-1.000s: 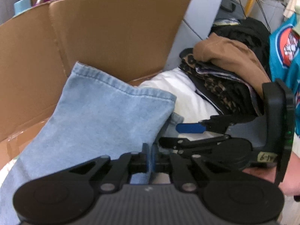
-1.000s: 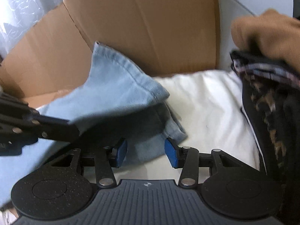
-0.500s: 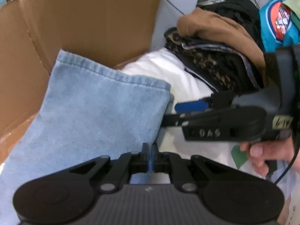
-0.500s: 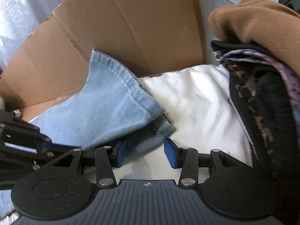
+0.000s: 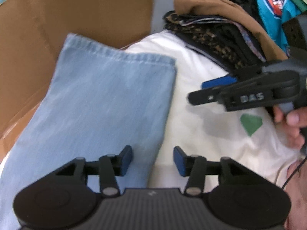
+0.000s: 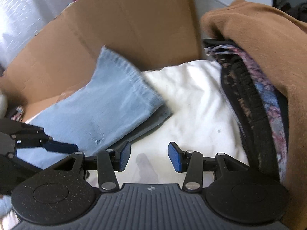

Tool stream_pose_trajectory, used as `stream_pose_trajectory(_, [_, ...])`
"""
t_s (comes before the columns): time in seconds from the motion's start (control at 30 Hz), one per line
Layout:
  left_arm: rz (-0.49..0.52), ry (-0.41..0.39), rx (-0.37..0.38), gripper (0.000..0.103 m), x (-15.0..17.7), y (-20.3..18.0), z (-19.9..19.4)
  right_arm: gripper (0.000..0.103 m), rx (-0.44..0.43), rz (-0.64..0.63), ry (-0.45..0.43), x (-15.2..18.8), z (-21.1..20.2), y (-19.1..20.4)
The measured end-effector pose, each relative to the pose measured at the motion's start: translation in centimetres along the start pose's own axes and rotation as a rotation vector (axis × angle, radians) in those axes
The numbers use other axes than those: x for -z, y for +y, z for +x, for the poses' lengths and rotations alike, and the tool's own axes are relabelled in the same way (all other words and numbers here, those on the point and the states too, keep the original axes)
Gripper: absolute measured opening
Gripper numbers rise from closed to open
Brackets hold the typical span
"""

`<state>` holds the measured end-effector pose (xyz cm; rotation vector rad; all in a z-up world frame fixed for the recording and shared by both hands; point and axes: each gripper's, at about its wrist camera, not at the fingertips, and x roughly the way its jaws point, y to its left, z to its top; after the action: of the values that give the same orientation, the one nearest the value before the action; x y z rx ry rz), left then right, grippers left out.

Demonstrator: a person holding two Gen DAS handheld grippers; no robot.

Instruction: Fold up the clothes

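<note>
The jeans (image 5: pixel 107 103) lie folded on a white sheet (image 5: pixel 195 88), their hem end against a cardboard box (image 5: pixel 80 13). The left hand-held gripper (image 5: pixel 153 160) is opening, its pads straddling the jeans' right edge without pressing on it. The right hand-held gripper (image 6: pixel 149 157) hangs with its jaws apart over bare sheet, holding nothing.

To finish this fold well, let the denim drop flat, check the two layers line up at the edge, and then smooth or regrip for the next fold.

The right wrist view shows a darker under-layer (image 6: pixel 153 120) sticking out beneath the top layer, probably uneven, though blur makes this uncertain. Only the left wrist view shows the person's hand (image 5: pixel 291 122) and a teal shirt (image 5: pixel 272 3) behind the clothes pile (image 5: pixel 220 28).
</note>
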<state>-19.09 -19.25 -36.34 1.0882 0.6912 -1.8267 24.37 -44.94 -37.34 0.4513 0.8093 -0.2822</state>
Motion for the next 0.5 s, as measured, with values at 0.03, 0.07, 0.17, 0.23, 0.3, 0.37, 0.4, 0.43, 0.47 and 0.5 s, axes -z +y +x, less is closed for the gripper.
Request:
stream_pose_trajectory(0.03, [-0.008, 0.009, -0.013, 0.058, 0.3, 0.3, -0.2, 0.051, -0.004, -0.020, 0.009, 0.0, 0.0, 0.3])
stream_pose_trajectory(0.07, [-0.010, 0.022, -0.029, 0.058, 0.3, 0.6, -0.3, 0.051, -0.014, -0.028, 0.020, -0.1, 0.2, 0.5])
stream_pose_trajectory(0.17, [-0.008, 0.034, -0.069, 0.058, -0.2, 1.4, -0.3, 0.050, -0.051, -0.067, 0.057, -0.2, 1.0, 1.8])
stream_pose_trajectory(0.23, [-0.006, 0.040, -0.072, 0.060, -0.2, 2.1, -0.6, 0.051, -0.081, -0.115, 0.083, -0.5, 1.5, 2.8])
stream_pose_trajectory(0.3, [-0.009, 0.032, -0.074, 0.063, 0.0, 2.5, -0.9, 0.051, -0.113, -0.164, 0.117, -0.8, 2.1, 3.8])
stream_pose_trajectory(0.37, [-0.023, 0.026, -0.084, 0.064, 0.4, 2.8, -1.2, 0.051, -0.138, -0.223, 0.144, -1.0, 2.4, 4.8])
stream_pose_trajectory(0.4, [-0.037, 0.023, -0.084, 0.064, 0.6, 3.0, -1.3, 0.052, -0.154, -0.255, 0.152, -1.1, 2.4, 5.2])
stream_pose_trajectory(0.43, [-0.054, 0.019, -0.082, 0.064, 0.8, 3.2, -1.5, 0.052, -0.169, -0.287, 0.155, -1.1, 2.6, 5.6])
stream_pose_trajectory(0.47, [-0.073, 0.013, -0.088, 0.065, 1.1, 3.4, -1.8, 0.052, -0.179, -0.303, 0.155, -1.1, 2.6, 5.8])
stream_pose_trajectory(0.5, [-0.092, 0.007, -0.096, 0.065, 1.4, 3.6, -2.2, 0.052, -0.189, -0.317, 0.154, -1.1, 2.6, 6.0])
